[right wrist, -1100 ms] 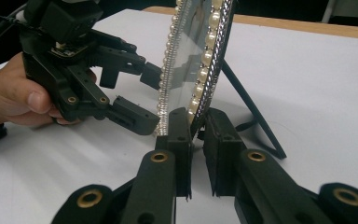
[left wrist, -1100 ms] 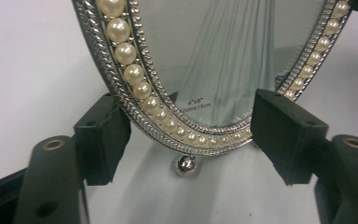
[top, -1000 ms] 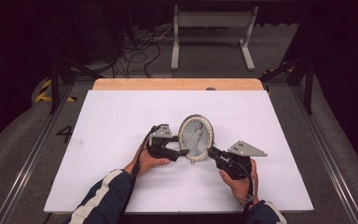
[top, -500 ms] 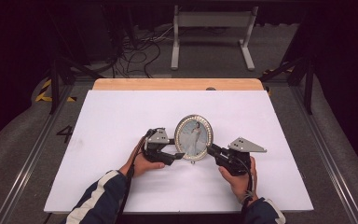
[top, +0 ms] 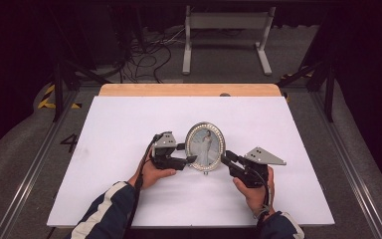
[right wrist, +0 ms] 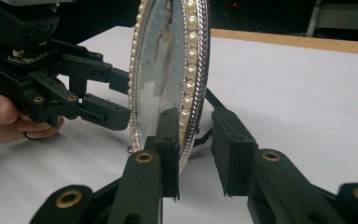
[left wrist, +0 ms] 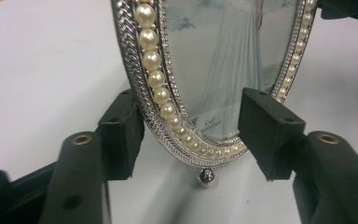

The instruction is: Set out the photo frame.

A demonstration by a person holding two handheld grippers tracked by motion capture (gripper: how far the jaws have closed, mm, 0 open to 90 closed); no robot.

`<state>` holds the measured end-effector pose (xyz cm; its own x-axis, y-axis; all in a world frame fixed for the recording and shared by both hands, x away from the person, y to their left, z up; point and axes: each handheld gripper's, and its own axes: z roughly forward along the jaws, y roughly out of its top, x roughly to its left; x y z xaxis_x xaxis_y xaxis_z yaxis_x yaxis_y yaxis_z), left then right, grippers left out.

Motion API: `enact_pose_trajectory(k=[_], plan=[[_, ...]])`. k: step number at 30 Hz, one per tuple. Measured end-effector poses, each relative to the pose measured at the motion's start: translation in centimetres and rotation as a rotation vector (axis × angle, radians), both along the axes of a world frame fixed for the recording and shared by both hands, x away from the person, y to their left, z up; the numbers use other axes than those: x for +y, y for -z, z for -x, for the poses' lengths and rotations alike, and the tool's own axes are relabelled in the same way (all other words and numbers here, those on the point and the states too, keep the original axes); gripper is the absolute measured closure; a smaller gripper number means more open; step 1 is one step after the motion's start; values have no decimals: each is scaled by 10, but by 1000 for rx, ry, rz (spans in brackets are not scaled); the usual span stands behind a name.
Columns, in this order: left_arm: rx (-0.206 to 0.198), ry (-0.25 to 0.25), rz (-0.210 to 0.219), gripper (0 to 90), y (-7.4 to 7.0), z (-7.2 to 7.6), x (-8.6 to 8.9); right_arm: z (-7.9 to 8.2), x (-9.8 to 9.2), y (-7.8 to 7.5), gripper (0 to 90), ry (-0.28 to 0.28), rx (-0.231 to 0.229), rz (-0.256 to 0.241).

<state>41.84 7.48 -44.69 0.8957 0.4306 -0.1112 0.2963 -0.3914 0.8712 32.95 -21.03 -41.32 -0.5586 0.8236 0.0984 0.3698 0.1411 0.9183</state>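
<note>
Oval picture frame (top: 205,146), one of its kind, stood upright near the middle of the white worktop (top: 119,124), between two grippers. Left gripper (top: 190,153) sat just left of the frame, its jaws apart, straddling the pearl-edged lower rim without clamping. Right gripper (top: 227,158) sat just right of the frame, jaws spread around its edge, one pad close against the rim.
</note>
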Motion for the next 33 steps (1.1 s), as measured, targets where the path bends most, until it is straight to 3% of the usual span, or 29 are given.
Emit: enact_pose_trajectory(k=[6, 9, 24, 33], plan=[[3, -13, 6, 544, -1, -1, 4, -1, 2, 1, 800, -17, 2, 19], [-21, -34, -35, 612, -2, 0, 4, -1, 4, 3, 815, -8, 4, 19], [-53, -39, -93, 631, -3, 12, 1, -7, 1, 4, 808, 14, -1, 12], [-53, -32, -108, 637, -4, 18, 4, -11, 2, 3, 802, 15, -6, 48]])
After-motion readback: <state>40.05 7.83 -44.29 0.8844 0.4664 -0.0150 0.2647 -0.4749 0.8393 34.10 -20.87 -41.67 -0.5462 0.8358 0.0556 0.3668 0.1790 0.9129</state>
